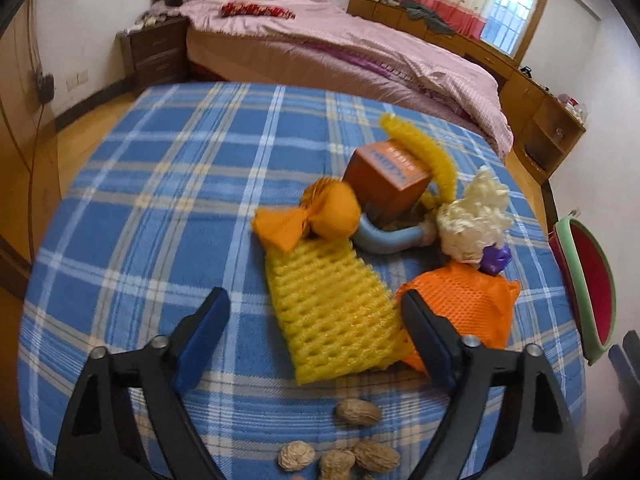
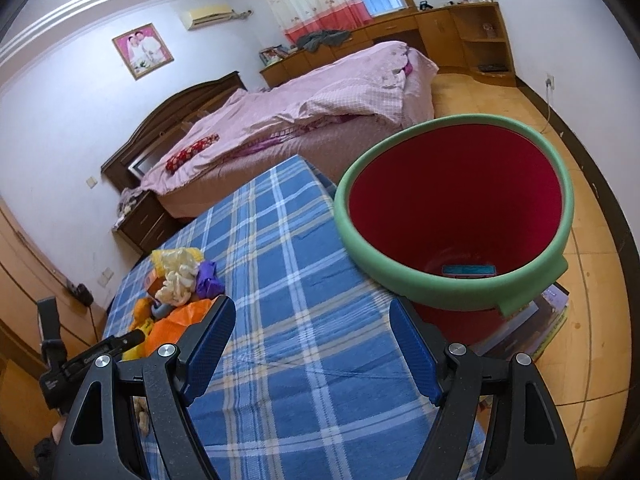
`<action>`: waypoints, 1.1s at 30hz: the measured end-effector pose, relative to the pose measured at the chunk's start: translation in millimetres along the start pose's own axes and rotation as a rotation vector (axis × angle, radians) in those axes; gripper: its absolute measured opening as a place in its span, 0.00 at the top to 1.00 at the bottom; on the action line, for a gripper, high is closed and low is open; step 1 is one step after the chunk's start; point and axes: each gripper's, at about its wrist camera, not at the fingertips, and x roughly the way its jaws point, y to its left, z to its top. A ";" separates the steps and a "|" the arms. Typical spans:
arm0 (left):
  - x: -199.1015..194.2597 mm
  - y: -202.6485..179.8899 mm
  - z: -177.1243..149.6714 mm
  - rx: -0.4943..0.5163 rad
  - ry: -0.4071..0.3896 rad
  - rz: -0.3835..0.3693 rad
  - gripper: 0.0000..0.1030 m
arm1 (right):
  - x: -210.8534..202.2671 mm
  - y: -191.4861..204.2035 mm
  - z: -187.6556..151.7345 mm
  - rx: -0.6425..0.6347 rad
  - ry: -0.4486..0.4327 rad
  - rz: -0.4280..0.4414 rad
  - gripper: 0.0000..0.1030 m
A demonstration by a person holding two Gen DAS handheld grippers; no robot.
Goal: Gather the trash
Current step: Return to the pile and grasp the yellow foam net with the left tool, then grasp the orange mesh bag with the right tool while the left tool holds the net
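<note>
Trouble looms if the left tool (image 1: pixel 316 328), jaws apart over the yellow foam net (image 1: pixel 332 312), also snags the orange mesh bag (image 1: pixel 464 304) beside it.

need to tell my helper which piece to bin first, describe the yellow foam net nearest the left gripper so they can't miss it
On the blue plaid tablecloth, find the trash pile. The yellow foam fruit net lies flat at its near edge, between the open left gripper's fingers. Unlike the orange mesh beside it, it is thick, honeycombed and pale yellow.
</note>
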 end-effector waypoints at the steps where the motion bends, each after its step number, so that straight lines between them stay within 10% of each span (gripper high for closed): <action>1: 1.8 2.4 -0.6 -0.013 0.011 -0.007 0.23 | -0.1 1.3 -0.7 -0.002 0.001 0.000 0.22; 9: -7.7 21.7 -6.3 -0.092 0.008 -0.107 0.71 | -2.9 8.2 -7.0 -0.009 0.014 0.009 0.22; 33: -64.4 31.1 -24.0 -0.007 -0.030 -0.106 0.76 | 27.1 104.9 -30.1 -0.205 0.120 0.095 0.22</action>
